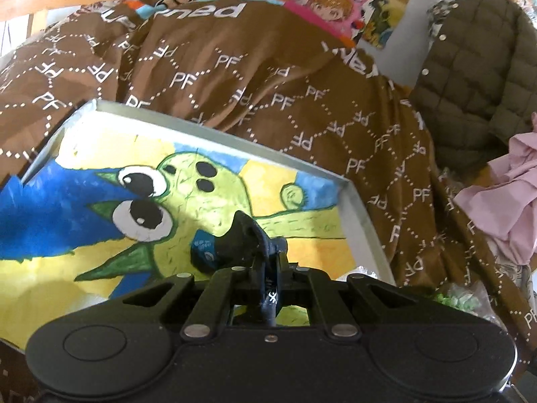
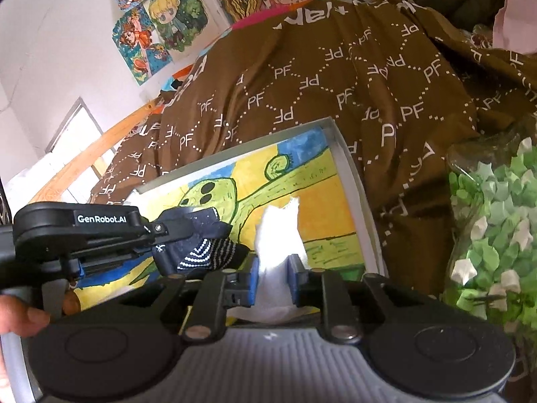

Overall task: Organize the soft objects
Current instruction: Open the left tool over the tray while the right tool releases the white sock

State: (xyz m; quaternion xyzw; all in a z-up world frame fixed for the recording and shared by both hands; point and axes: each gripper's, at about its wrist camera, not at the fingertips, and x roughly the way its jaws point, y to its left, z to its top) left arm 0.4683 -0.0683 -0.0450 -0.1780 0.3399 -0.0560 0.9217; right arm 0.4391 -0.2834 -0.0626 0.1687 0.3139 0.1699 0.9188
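The dark sock (image 1: 235, 238) is clamped in the left gripper (image 1: 268, 262), above the painted box (image 1: 214, 124). The white sock (image 2: 277, 231) stands between the right gripper's (image 2: 274, 270) slightly parted jaws; pad contact is unclear.

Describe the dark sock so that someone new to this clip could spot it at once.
Find the brown bedspread printed with white PF letters, then the shallow box lying on it with a green cartoon creature painted inside. Over that painting the left gripper is shut on the dark sock. Its navy fabric with rows of white dots sets it apart from the plain white sock beside it.
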